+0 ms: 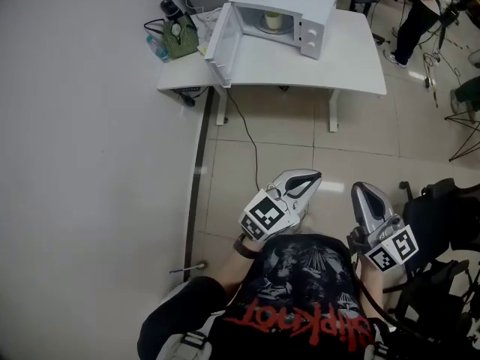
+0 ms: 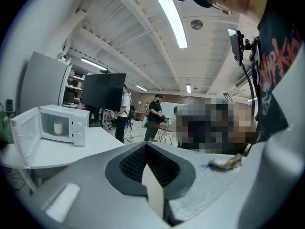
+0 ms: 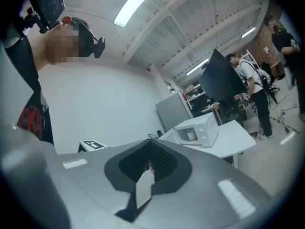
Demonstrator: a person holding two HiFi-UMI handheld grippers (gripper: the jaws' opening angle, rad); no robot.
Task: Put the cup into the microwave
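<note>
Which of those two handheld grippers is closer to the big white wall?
The left gripper: it is on the wall side of the person, while the right gripper is on the far side.

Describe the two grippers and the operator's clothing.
Both the left gripper and right gripper have glossy white-grey shells tapering to the jaws, lined with dark ribbed pads. Each carries a cube of black-and-white square markers. The person wears a black T-shirt with red lettering.
</note>
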